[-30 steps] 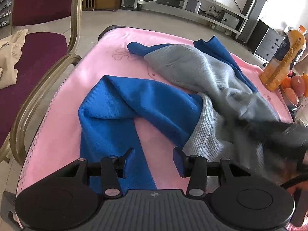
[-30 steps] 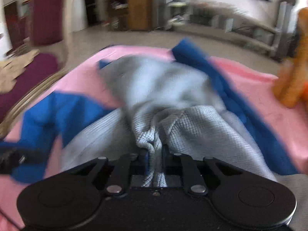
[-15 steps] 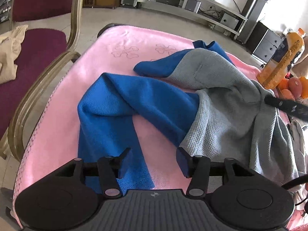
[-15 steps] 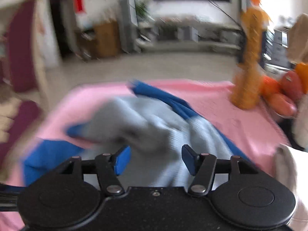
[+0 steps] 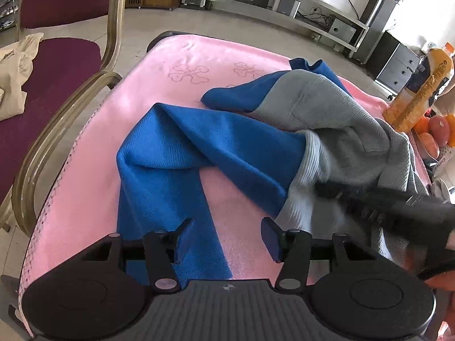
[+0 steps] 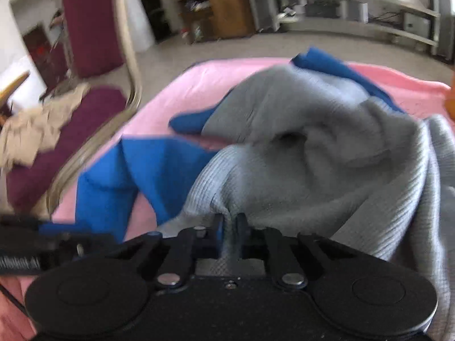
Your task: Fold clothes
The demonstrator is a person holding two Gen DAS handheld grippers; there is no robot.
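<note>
A blue and grey garment [image 5: 227,147] lies crumpled on a pink cloth-covered table [image 5: 182,62]. Its blue sleeves spread to the left and its grey body bunches at the right. My left gripper [image 5: 224,234] is open and empty, low over the near edge, with a blue sleeve end under its left finger. My right gripper [image 6: 229,223] is shut on a fold of the grey fabric [image 6: 312,153]. It also shows as a blurred black bar in the left wrist view [image 5: 384,201], over the grey part.
A maroon chair with a gold frame [image 5: 65,108] stands close at the table's left, with a beige cloth [image 5: 14,79] on its seat. An orange juice bottle [image 5: 423,91] and fruit [image 5: 438,128] stand at the right edge. Shelving runs along the far wall.
My right gripper was shut on grey fabric, opened half a second ago, and is shut on the grey fabric again. The garment has shifted toward the near right. The left gripper barely moved.
</note>
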